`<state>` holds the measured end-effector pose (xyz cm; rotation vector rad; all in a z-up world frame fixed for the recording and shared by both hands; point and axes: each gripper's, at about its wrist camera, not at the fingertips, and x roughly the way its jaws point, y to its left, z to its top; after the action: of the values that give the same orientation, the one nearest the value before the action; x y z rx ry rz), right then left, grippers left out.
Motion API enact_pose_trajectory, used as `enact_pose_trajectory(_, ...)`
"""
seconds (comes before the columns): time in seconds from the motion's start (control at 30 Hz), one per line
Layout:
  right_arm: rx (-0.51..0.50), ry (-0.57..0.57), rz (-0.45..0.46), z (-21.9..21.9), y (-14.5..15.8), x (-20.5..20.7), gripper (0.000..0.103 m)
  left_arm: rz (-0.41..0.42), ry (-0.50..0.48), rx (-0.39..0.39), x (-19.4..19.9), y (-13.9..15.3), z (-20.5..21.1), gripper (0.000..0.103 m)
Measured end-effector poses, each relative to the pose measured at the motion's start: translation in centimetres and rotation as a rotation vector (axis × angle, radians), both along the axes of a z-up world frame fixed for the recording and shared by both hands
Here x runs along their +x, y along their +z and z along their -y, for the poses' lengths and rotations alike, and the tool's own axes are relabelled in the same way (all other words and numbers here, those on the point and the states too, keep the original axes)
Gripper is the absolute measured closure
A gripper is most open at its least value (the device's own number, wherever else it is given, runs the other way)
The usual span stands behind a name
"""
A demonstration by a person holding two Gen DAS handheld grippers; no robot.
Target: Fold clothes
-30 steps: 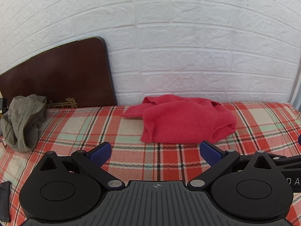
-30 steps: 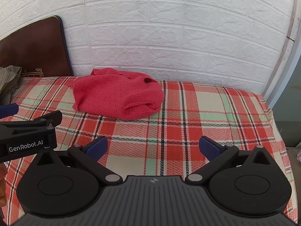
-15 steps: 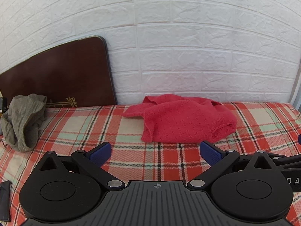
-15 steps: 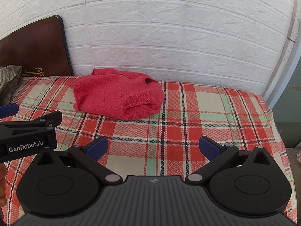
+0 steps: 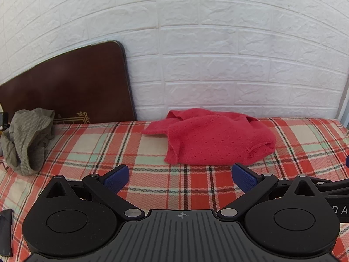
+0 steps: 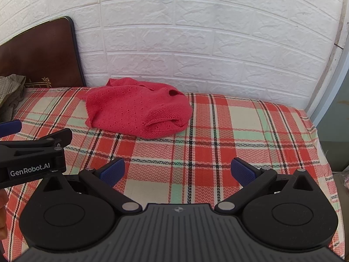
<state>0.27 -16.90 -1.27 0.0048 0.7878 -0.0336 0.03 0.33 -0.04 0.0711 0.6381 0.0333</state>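
Observation:
A crumpled red knitted sweater point(image 5: 216, 137) point(image 6: 137, 111) lies on the plaid bedsheet point(image 5: 87, 150) point(image 6: 250, 131) close to the white brick wall. My left gripper point(image 5: 181, 178) hovers open just in front of the sweater, with nothing between its blue pads. Further to the right, my right gripper point(image 6: 177, 171) is open too and empty, with the sweater ahead of it to the left. The left gripper's black body point(image 6: 32, 152) shows at the left edge of the right wrist view.
A grey-green garment point(image 5: 26, 139) is bunched at the bed's left side. A dark brown board point(image 5: 65, 85) leans against the wall behind it. A dark flat object point(image 5: 5, 231) lies at the near left. The bed's right edge point(image 6: 322, 142) drops off.
Both views have shifted very slightly; the sweater sits a touch higher in the frames. Both grippers stay open and nothing was taken hold of.

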Motion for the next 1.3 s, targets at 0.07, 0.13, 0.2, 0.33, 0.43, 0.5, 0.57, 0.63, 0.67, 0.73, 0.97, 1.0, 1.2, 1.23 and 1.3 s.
enact_pose_trajectory(0.07, -0.001, 0.000, -0.001, -0.1, 0.0, 0.1, 0.000, -0.001, 0.001, -0.001, 0.0, 0.0, -0.1, 0.000)
enact_pose_trajectory(0.13, -0.001, 0.000, -0.001, -0.1, 0.0, 0.2, 0.000, -0.001, 0.001, -0.001, 0.0, -0.1, -0.1, 0.000)
enact_pose_trajectory(0.2, -0.001, 0.001, -0.003, -0.2, -0.1, 0.2, 0.000, -0.004, 0.002, -0.002, 0.1, -0.1, -0.1, 0.000)
enact_pose_trajectory(0.33, -0.001, 0.001, -0.006, -0.2, -0.2, 0.3, 0.000, -0.009, 0.002, -0.004, 0.3, -0.2, -0.2, 0.000)
enact_pose_trajectory(0.43, 0.000, 0.001, -0.007, -0.2, -0.4, 0.4, 0.000, -0.013, 0.003, -0.005, 0.5, -0.3, -0.2, 0.000)
enact_pose_trajectory(0.5, 0.004, 0.001, -0.011, -0.2, -0.5, 0.5, 0.000, -0.013, 0.003, -0.003, 0.6, -0.4, -0.3, 0.000)
enact_pose_trajectory(0.57, 0.002, 0.001, -0.014, -0.3, -0.6, 0.6, 0.000, -0.014, 0.004, -0.003, 0.6, -0.5, -0.3, 0.000)
enact_pose_trajectory(0.63, -0.001, 0.001, -0.015, -0.3, -0.6, 0.7, 0.000, -0.017, 0.005, -0.004, 0.7, -0.6, -0.4, 0.000)
enact_pose_trajectory(0.67, -0.002, 0.002, -0.016, -0.3, -0.7, 0.8, 0.000, -0.018, 0.006, -0.004, 0.8, -0.7, -0.4, 0.000)
enact_pose_trajectory(0.73, -0.004, 0.002, -0.018, -0.4, -0.7, 1.0, 0.000, -0.021, 0.007, -0.006, 1.0, -0.8, -0.5, 0.000)
enact_pose_trajectory(0.97, -0.007, 0.009, -0.029, -0.6, -1.2, 1.6, 0.000, -0.031, 0.011, -0.005, 1.6, -1.2, -0.7, 0.000)
enact_pose_trajectory(1.0, -0.007, 0.010, -0.030, -0.6, -1.2, 1.7, 0.000, -0.033, 0.012, -0.005, 1.6, -1.3, -0.8, 0.000)
enact_pose_trajectory(1.2, -0.005, 0.017, -0.042, -0.9, -1.8, 2.4, 0.000, -0.042, 0.017, -0.004, 2.2, -1.7, -1.1, 0.000)
enact_pose_trajectory(1.23, -0.005, 0.019, -0.045, -0.9, -1.9, 2.5, 0.000, -0.045, 0.018, -0.005, 2.4, -1.9, -1.1, 0.000)
enact_pose_trajectory(1.3, -0.005, 0.021, -0.051, -1.0, -2.2, 2.8, 0.000, -0.052, 0.020, -0.007, 2.7, -2.2, -1.2, 0.000)
